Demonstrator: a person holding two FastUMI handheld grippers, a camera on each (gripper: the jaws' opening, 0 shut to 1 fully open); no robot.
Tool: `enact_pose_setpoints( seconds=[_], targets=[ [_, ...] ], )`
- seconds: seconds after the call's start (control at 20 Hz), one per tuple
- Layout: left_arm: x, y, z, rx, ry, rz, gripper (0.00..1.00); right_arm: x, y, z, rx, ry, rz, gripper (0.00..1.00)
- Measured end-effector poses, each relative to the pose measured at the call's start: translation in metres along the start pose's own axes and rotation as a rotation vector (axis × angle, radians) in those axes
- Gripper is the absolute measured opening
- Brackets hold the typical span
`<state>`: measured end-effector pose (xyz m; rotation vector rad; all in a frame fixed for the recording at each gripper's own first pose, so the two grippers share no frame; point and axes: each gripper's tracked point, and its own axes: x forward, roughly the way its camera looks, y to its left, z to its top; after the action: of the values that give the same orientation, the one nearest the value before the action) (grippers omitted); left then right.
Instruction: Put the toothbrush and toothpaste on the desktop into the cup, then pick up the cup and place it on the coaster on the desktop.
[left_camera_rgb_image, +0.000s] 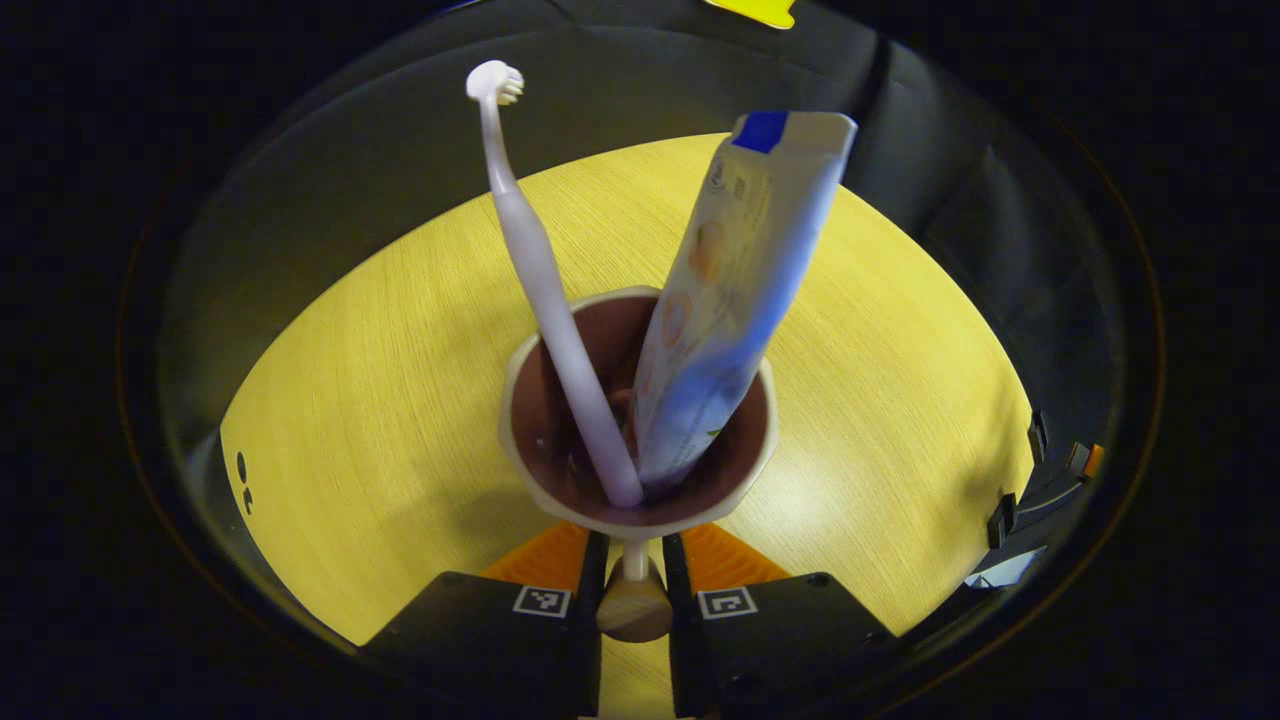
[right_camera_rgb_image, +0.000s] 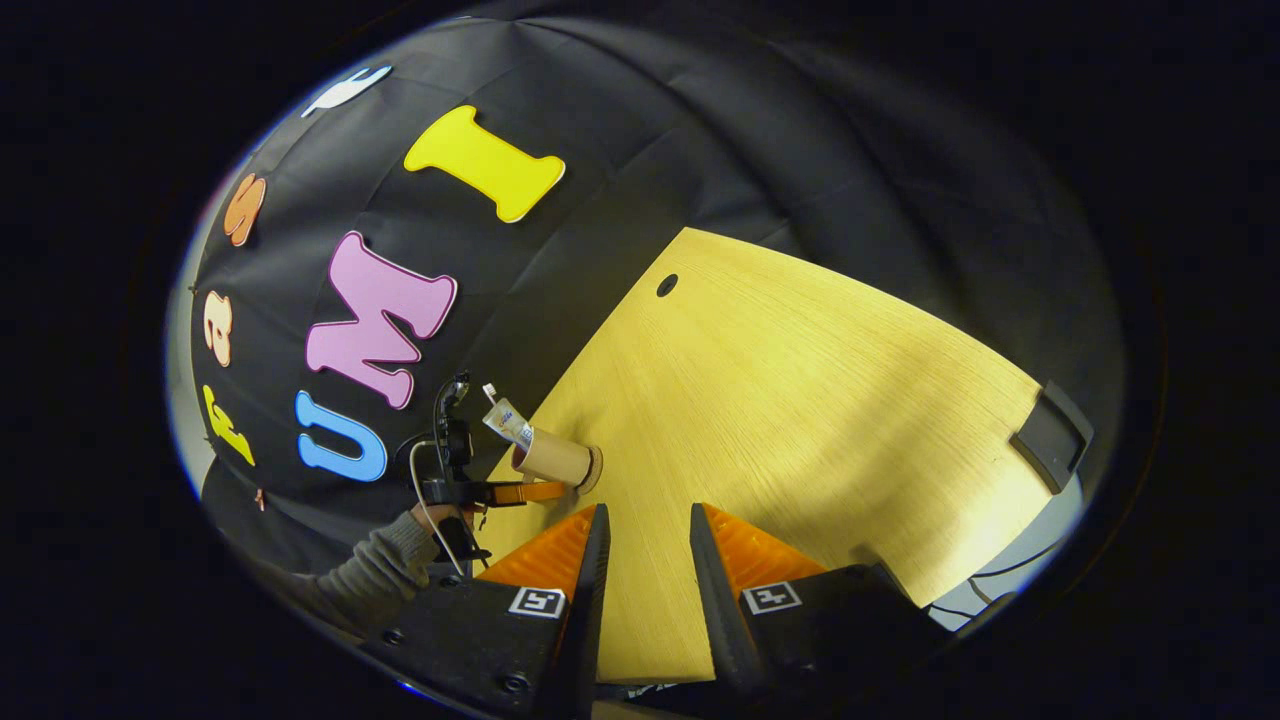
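Cup holds brush and paste, both leaning out past the rim. It sits on the coaster near the desk edge by the wall, judging from the right gripper view. Left gripper is clenched on the cup's handle. Right gripper is released, empty, well apart over bare desk. Risk: the tall contents make the cup top-heavy; a skewed or jerky release could drag the handle and tip it off the coaster.

Both grippers have ribbed orange fingers on black bodies. Each body carries a square black-and-white marker. A grey knitted sleeve covers the person's forearm.
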<state>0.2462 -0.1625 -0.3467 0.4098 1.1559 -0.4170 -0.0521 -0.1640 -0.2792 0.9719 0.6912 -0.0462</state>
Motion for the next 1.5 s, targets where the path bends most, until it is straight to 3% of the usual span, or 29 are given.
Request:
enact_pose_setpoints(
  seconds=[0.55,0.65,0.75,1.05,1.25,1.35,1.4,1.5],
  targets=[
    [0.008,-0.002,-0.003,-0.014,0.017,-0.005,0.36,0.002,0.002,-0.002,0.005,0.008,-0.006,0.49],
    [0.010,-0.001,-0.003,-0.016,0.016,-0.007,0.28,0.004,0.002,-0.004,0.001,0.012,-0.005,0.49],
    [0.009,-0.001,-0.003,-0.011,0.019,-0.007,0.38,0.008,0.003,-0.004,-0.002,0.015,-0.006,0.49],
    [0.008,-0.005,-0.004,-0.005,0.016,-0.023,0.40,0.007,0.004,-0.003,0.001,0.015,-0.008,0.49],
    [0.004,0.000,0.003,0.013,-0.017,0.008,0.67,0.006,0.006,-0.003,0.009,0.012,-0.009,0.49],
    [0.001,-0.001,0.003,0.011,-0.027,0.001,0.61,0.007,0.008,-0.003,0.008,0.013,-0.009,0.49],
    [-0.001,-0.003,0.004,0.013,-0.034,-0.005,0.73,0.007,0.011,-0.003,0.006,0.013,-0.008,0.49],
    [-0.010,-0.007,0.006,0.025,-0.048,-0.020,0.71,0.009,0.017,-0.001,-0.007,0.014,-0.002,0.49]
  ],
)
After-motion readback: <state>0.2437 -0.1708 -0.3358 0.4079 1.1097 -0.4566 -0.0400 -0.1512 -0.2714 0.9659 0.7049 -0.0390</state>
